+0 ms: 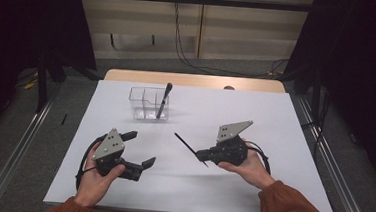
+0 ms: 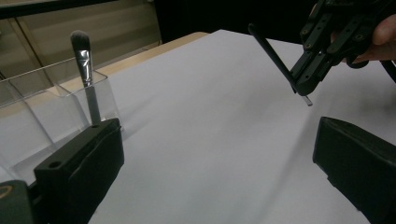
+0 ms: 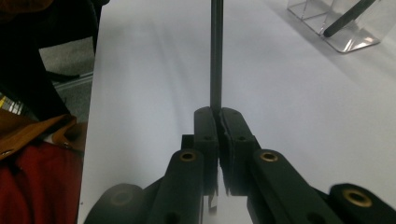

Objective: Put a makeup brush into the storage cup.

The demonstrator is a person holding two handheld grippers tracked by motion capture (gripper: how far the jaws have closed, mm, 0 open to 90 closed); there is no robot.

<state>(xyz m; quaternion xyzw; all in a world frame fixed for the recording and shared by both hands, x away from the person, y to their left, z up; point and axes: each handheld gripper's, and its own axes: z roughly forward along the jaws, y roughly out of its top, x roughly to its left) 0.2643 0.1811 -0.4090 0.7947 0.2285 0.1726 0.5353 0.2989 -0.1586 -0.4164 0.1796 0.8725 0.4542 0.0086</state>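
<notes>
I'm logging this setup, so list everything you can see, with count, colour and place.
Table: one, white top with a wooden far edge, centre of the room.
Clear organiser: one, transparent, several compartments, far-centre of the table.
Makeup brush: one, dark handle, standing tilted in the organiser's right end.
Thin stick: one, black, held above the table.
Cables: several, black, on the floor by the far wall.
Left gripper: one, black, jaws open, near-left.
Right gripper: one, black, shut on the thin stick, near-right.
Sleeves: two, orange, bottom edge.
</notes>
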